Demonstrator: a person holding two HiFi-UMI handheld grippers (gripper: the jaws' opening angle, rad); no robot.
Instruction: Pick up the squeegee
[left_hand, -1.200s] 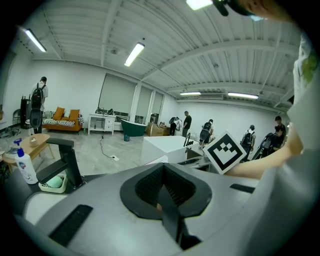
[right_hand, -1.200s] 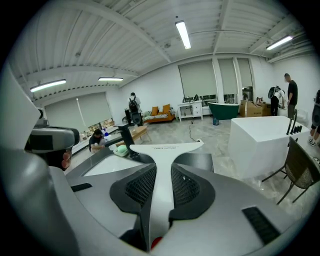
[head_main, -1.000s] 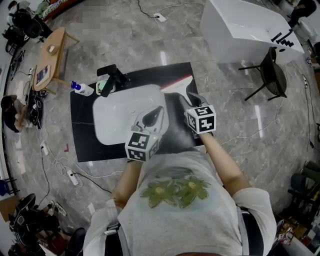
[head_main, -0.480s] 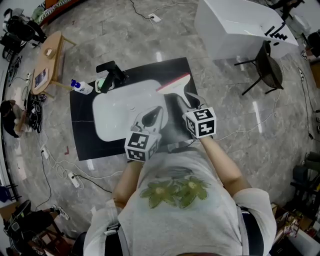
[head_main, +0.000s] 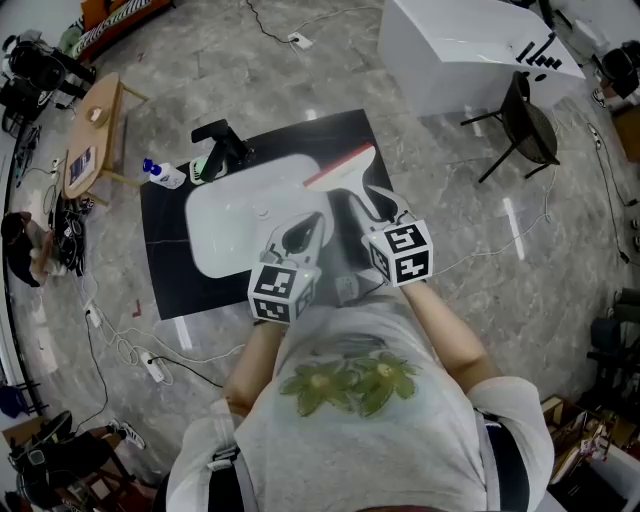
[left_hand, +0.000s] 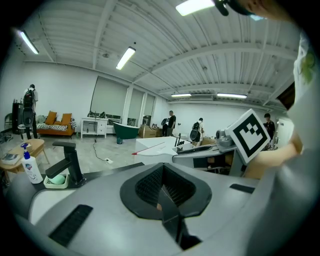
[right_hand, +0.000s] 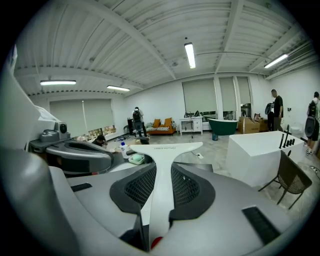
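Observation:
The squeegee (head_main: 342, 167) is white with a red rubber edge. It hangs above the black mat (head_main: 165, 270), just right of the white basin (head_main: 235, 215). My right gripper (head_main: 368, 205) is shut on its handle, close to my body. In the right gripper view the white handle (right_hand: 161, 175) runs between the two black pads and the wide blade (right_hand: 165, 148) points away from me. My left gripper (head_main: 308, 230) hovers over the basin's near edge. In the left gripper view its jaws (left_hand: 162, 170) meet at the tips with nothing between them.
A black faucet (head_main: 222, 140), a green sponge dish (head_main: 203, 172) and a pump bottle (head_main: 165, 177) stand at the basin's far left. A white block (head_main: 460, 50) and a dark chair (head_main: 525, 125) stand at the far right. A small wooden table (head_main: 95, 120) is at the left.
The right gripper has risen and drawn back toward me with the squeegee, whose blade now shows clear of the mat. The left gripper has shifted slightly.

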